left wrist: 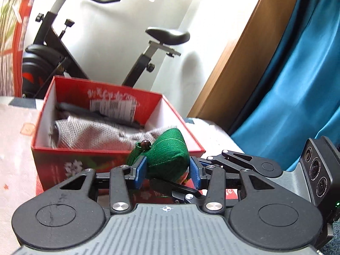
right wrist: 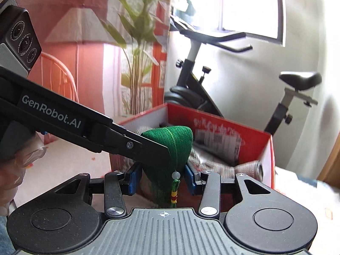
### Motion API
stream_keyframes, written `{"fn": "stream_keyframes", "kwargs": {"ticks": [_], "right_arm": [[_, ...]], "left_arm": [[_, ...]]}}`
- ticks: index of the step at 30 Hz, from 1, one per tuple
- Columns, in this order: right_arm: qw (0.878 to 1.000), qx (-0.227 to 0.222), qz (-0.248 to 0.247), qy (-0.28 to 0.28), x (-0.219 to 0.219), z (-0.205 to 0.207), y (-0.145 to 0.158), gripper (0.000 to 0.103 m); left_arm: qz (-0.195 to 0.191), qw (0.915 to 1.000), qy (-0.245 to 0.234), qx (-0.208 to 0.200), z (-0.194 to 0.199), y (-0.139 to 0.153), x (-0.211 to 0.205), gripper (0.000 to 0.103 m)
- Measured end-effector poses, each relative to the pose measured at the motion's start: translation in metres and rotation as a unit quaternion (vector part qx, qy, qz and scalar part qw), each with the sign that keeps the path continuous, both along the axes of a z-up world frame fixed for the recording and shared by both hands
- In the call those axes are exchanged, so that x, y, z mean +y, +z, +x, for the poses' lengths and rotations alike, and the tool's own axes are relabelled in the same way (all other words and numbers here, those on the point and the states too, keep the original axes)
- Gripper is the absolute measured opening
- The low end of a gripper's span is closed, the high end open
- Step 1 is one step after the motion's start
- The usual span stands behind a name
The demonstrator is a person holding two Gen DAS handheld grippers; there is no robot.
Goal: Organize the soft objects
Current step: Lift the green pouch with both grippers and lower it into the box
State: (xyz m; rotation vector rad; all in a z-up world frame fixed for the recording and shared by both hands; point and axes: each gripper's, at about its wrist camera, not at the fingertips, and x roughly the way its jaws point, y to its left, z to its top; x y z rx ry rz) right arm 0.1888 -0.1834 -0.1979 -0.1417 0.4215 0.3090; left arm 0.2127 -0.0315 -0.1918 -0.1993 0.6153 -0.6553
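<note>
Left wrist view: the left tongs (left wrist: 169, 171) pinch a green cloth pouch (left wrist: 167, 157) between their blue pads (left wrist: 140, 171), a brown bead (left wrist: 146, 143) on its upper left. Just ahead of the tongs stands an open red box (left wrist: 70, 163) holding grey knitted cloth (left wrist: 89, 135) and a labelled packet (left wrist: 112, 106). Beyond it is an exercise bike (left wrist: 48, 48); to the right hangs a blue curtain (left wrist: 297, 85). The right tongs' linkage crosses underneath.

Right wrist view: the right tongs (right wrist: 162, 177) also pinch the green pouch (right wrist: 176, 142), its beaded tassel (right wrist: 175, 189) hanging between the pads. The left tongs' black arm (right wrist: 85, 127) slants in from the left, covering part of the pouch. The red box (right wrist: 255, 146) lies ahead, with a plant (right wrist: 136, 42) behind to the left.
</note>
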Motion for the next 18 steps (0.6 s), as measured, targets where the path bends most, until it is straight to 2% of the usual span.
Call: {"fn": "stream_keyframes", "kwargs": {"ticks": [11,18], "right_arm": [[0.997,-0.046,-0.032,0.048,0.015,0.017,0.077,0.04],[0.994,-0.077,-0.052,0.063,0.027,0.041,0.111,0.04]], "left_arm": [[-0.021,0.998,0.023,-0.054,-0.01,0.065,0.017,0.045],[-0.02,0.9951,0.039,-0.089,0.0,0.099,0.025,0.045]]}}
